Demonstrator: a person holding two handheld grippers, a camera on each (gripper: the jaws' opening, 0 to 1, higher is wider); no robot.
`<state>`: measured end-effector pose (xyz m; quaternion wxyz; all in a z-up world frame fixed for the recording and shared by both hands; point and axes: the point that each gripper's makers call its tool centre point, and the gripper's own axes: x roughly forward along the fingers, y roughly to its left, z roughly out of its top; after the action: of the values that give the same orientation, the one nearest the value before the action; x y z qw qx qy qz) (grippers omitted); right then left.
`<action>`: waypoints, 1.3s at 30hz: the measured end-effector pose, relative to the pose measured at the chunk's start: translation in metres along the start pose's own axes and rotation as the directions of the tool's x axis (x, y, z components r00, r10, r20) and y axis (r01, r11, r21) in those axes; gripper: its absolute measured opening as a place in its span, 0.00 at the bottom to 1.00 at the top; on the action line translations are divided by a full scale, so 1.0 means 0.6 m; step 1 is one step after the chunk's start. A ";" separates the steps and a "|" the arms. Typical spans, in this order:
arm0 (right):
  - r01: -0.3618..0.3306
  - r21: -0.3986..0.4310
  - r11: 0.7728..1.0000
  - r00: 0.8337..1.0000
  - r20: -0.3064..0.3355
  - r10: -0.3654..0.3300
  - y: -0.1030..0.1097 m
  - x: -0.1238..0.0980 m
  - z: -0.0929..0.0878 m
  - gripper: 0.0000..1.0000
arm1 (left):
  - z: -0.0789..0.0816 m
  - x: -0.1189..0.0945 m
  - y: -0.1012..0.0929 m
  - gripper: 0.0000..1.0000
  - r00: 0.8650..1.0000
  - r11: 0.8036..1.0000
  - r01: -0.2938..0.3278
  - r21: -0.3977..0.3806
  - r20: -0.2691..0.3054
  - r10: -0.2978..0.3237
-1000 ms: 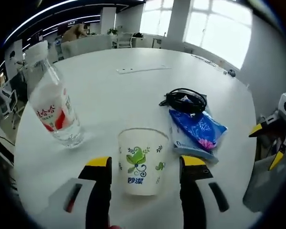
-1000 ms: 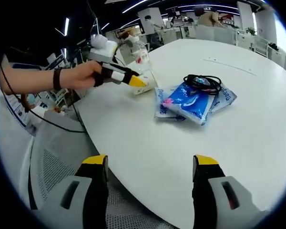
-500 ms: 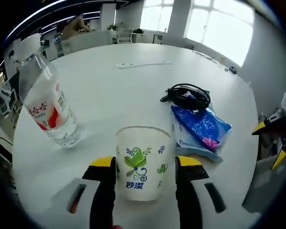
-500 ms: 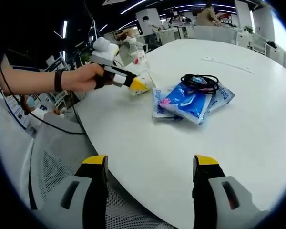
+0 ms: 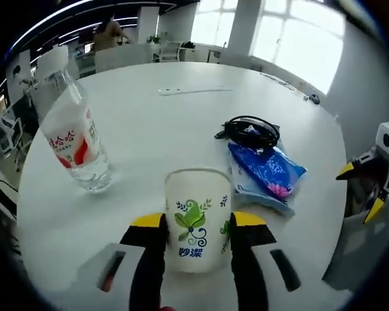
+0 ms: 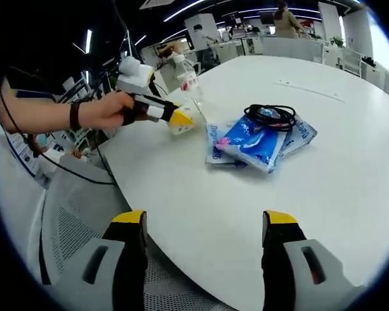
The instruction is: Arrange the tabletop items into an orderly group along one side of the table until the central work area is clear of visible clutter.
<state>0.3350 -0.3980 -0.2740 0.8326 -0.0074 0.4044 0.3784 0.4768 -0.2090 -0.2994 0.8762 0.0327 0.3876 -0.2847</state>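
My left gripper (image 5: 193, 223) fingers have just closed onto the paper cup (image 5: 196, 217), standing on the bench beside the water bottle (image 5: 74, 141), so it's ready to shift aside; right gripper (image 6: 204, 227) fingers hang open, nothing held.

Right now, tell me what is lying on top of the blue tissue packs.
A coiled black cable lies on the far end of the blue tissue packs, which are stacked overlapping on the white table. Whatever is beneath the packs is covered.
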 end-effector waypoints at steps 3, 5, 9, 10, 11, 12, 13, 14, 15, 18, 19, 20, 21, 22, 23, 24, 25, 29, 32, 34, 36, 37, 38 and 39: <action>-0.002 0.006 1.000 1.000 0.003 0.002 0.001 0.000 0.000 0.72 | -0.004 -0.012 -0.008 0.38 1.000 1.000 0.004 0.012 0.004 -0.004; -0.004 0.004 1.000 1.000 0.004 0.004 0.002 0.000 0.000 0.72 | -0.006 -0.021 -0.012 0.39 1.000 1.000 0.007 0.015 0.012 -0.007; -0.015 0.005 1.000 1.000 0.010 0.015 0.005 -0.001 0.004 0.72 | -0.017 -0.035 -0.016 0.39 1.000 1.000 0.007 0.026 0.022 -0.008; -0.017 0.006 1.000 1.000 0.011 0.017 0.007 -0.002 0.005 0.72 | -0.019 -0.037 -0.017 0.39 1.000 1.000 0.009 0.030 0.022 -0.010; -0.021 0.005 1.000 1.000 0.012 0.021 0.009 -0.003 0.007 0.72 | -0.025 -0.043 -0.024 0.39 1.000 0.999 0.013 0.037 0.020 -0.013; -0.024 0.001 1.000 1.000 0.013 0.024 0.010 -0.004 0.008 0.72 | -0.031 -0.048 -0.030 0.39 1.000 0.999 0.014 0.041 0.017 -0.014; -0.025 -0.002 1.000 1.000 0.012 0.025 0.011 -0.005 0.008 0.72 | -0.034 -0.049 -0.029 0.39 1.000 0.999 0.015 0.043 0.017 -0.016; -0.026 -0.003 1.000 1.000 0.010 0.026 0.010 -0.005 0.008 0.72 | -0.037 -0.053 -0.031 0.39 1.000 0.999 0.017 0.045 0.018 -0.017; -0.027 -0.003 1.000 1.000 0.010 0.027 0.010 -0.006 0.008 0.72 | -0.041 -0.056 -0.034 0.39 1.000 0.999 0.018 0.046 0.018 -0.019; -0.037 0.002 0.999 0.999 0.018 0.037 0.012 -0.008 0.011 0.71 | -0.050 -0.062 -0.037 0.39 1.000 0.998 0.024 0.052 0.013 -0.025; -0.046 0.003 0.999 0.999 0.020 0.046 0.014 -0.008 0.011 0.71 | -0.053 -0.065 -0.038 0.39 1.000 0.998 0.026 0.051 0.010 -0.026; -0.053 0.002 0.999 0.998 0.019 0.053 0.016 -0.008 0.012 0.72 | -0.055 -0.067 -0.039 0.39 1.000 0.998 0.025 0.052 0.010 -0.025; -0.056 -0.002 0.998 0.998 0.018 0.056 0.017 -0.008 0.012 0.71 | -0.057 -0.071 -0.041 0.39 1.000 0.998 0.024 0.055 0.011 -0.024; -0.058 -0.009 0.998 0.998 0.013 0.058 0.017 -0.008 0.012 0.71 | -0.058 -0.073 -0.041 0.39 1.000 0.998 0.025 0.054 0.013 -0.026; -0.059 -0.012 0.998 0.998 0.011 0.060 0.018 -0.008 0.012 0.71 | -0.059 -0.076 -0.044 0.39 1.000 0.998 0.025 0.054 0.014 -0.026; -0.064 -0.013 0.998 0.998 0.012 0.064 0.020 -0.007 0.013 0.71 | -0.060 -0.078 -0.045 0.39 1.000 0.998 0.025 0.057 0.015 -0.026; -0.068 -0.013 0.998 0.998 0.013 0.068 0.021 -0.007 0.014 0.71 | -0.060 -0.080 -0.047 0.39 0.999 0.998 0.027 0.061 0.016 -0.028; -0.084 -0.008 0.996 0.996 0.029 0.084 0.026 -0.006 0.023 0.71 | -0.060 -0.089 -0.064 0.39 0.999 0.995 0.041 0.086 0.017 -0.043; -0.108 -0.001 0.994 0.993 0.048 0.108 0.033 -0.006 0.032 0.71 | -0.063 -0.092 -0.080 0.39 0.998 0.989 0.061 0.135 0.006 -0.062; -0.115 -0.004 0.993 0.992 0.050 0.115 0.035 -0.005 0.034 0.71 | -0.065 -0.095 -0.092 0.39 0.997 0.984 0.076 0.163 -0.003 -0.077; -0.126 -0.007 0.992 0.991 0.052 0.126 0.038 -0.006 0.036 0.70 | -0.067 -0.096 -0.100 0.39 0.997 0.980 0.083 0.181 -0.010 -0.083; -0.139 -0.006 0.990 0.989 0.056 0.139 0.042 -0.007 0.037 0.70 | -0.068 -0.097 -0.103 0.39 0.996 0.978 0.087 0.191 -0.015 -0.086; -0.151 0.001 0.988 0.987 0.062 0.151 0.045 -0.007 0.039 0.69 | -0.069 -0.097 -0.108 0.39 0.996 0.975 0.088 0.202 -0.018 -0.087; -0.164 0.007 0.986 0.984 0.072 0.163 0.048 -0.008 0.043 0.69 | -0.069 -0.097 -0.112 0.39 0.996 0.974 0.090 0.209 -0.020 -0.087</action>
<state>0.3318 -0.3721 -0.2448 0.8127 0.0447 0.3760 0.4429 0.3829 -0.2257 -0.2765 0.8522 0.1089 0.3614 -0.3624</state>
